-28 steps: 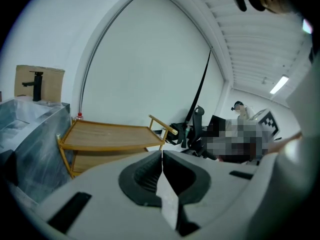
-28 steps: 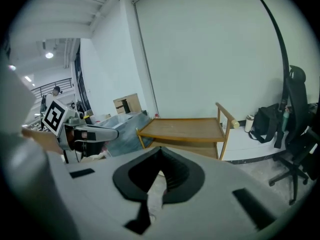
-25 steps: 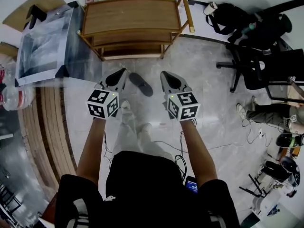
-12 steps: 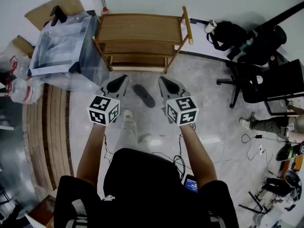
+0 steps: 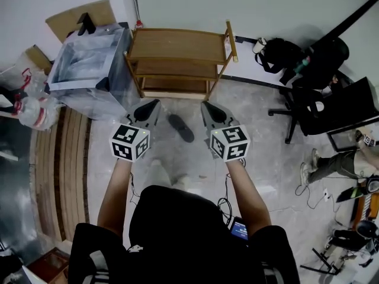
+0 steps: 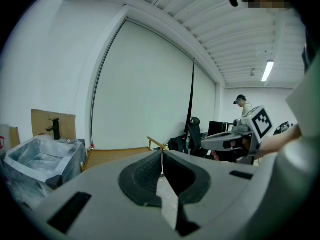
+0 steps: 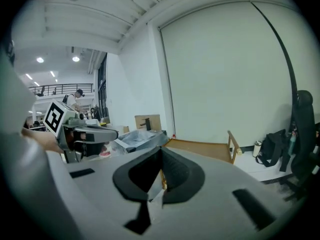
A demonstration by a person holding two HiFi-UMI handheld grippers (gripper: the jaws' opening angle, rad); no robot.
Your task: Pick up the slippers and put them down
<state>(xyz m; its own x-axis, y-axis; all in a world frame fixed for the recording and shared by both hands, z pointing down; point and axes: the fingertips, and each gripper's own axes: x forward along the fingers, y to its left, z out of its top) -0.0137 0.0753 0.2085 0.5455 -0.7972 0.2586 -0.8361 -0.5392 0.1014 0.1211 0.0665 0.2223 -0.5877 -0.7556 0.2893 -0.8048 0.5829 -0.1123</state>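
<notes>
Left gripper: your left gripper point(image 5: 154, 104) is clenched shut on nothing. The left gripper view shows the pads meeting at the tip with only air ahead.
Right gripper: your right gripper point(image 5: 205, 105) is the same, pinched closed and empty.
Slipper: one dark slipper point(image 5: 180, 128) lies flat on the floor point(image 5: 249, 99) at your 12 o'clock. It sits between the two gripper noses as the head view sees it, touching neither.
Second slipper: I can't spot it anywhere, so either it's hidden under your arms or it's out of frame.
Shelf: the wooden shelf point(image 5: 180, 46) stands farther out at 12 o'clock, and nothing sits on its top level.
Clutter: there's a plastic-wrapped box point(image 5: 89, 64) at 11 o'clock and an office chair point(image 5: 320, 102) at 2 o'clock. Both are well apart from the slipper.
Progress: honestly, nothing is in hand right now. The slipper being down on the floor fits either "not grabbed yet" or "already set down", and I can't tell which from here.
What's left: if it's the first, you'd need to open a gripper and drop down to the slipper.
</notes>
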